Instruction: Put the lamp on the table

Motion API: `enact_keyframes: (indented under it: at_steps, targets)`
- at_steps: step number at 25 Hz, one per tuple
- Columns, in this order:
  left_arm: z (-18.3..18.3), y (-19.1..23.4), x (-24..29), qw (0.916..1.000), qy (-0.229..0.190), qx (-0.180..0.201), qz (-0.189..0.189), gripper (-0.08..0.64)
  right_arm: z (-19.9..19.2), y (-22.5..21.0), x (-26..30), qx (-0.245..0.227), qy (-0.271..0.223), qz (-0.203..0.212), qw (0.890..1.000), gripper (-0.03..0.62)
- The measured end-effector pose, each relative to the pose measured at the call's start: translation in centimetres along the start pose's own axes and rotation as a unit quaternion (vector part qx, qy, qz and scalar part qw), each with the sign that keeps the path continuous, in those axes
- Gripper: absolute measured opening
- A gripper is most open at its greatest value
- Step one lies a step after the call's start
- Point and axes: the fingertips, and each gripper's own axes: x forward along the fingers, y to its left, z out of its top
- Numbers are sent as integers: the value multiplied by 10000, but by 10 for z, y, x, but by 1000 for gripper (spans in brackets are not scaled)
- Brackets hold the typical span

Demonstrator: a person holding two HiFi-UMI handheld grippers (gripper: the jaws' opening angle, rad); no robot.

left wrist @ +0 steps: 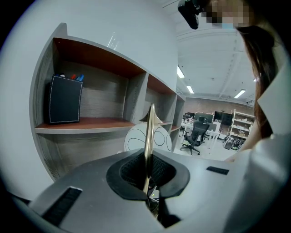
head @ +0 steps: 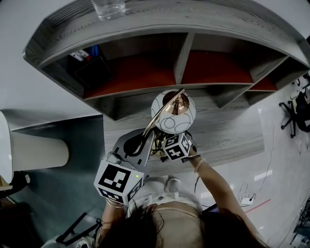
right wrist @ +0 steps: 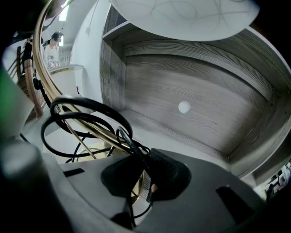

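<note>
The person's hair [head: 145, 227] fills the bottom edge of the head view, and just beyond it, towards the shelf unit [head: 184, 58], come the two claws. The left gripper [left wrist: 148, 175] is clamped tight on the lamp's [head: 172, 114] thin brass stem [left wrist: 149, 136], which rises between the pads towards the shelf unit. The right gripper [right wrist: 141, 182] has its jaws narrowed onto a lower brass part of the lamp, beside a ribbed ring. The black cord [right wrist: 82, 118] loops loosely next to it.

The lamp sits in front of the shelf unit's middle divider, over the table [head: 232, 140] that runs out from under the unit. Whether its foot touches the table I cannot tell.

The white globe shade [head: 167, 121] looks like glass or thin plastic, so probably fragile and top-heavy on so slim a curved stem. The polished brass is likely slippery and may twist in the pads. Stem and base seem the right places to grip, never the globe. The trailing cord could snag.

In the shelf unit's left compartment stands a black pen holder [left wrist: 65, 105] with red and blue pens [left wrist: 77, 77] sticking out. A clear glass [head: 108, 8] stands on top of the unit. I cannot make out its contents.
</note>
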Motion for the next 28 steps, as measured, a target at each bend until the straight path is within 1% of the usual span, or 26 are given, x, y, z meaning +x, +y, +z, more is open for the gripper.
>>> enact_keyframes:
  at_steps: [8,15,20,28]
  targets:
    - [-8,0,1,10000,32,-1,-48,9,-3,0,5,-75,44,-2,10000,51]
    - [-13,1,2,9999,66,-28,-78,9,-8,3,10,-50,88,7,9999,51]
    - [-13,3,1,10000,10,-48,-80,9,-6,2,10,-53,42,-14,10000,51]
    - [-18,-1,-3,9999,34,-47,-135,9,-8,3,10,-101,-26,-75,9999,51]
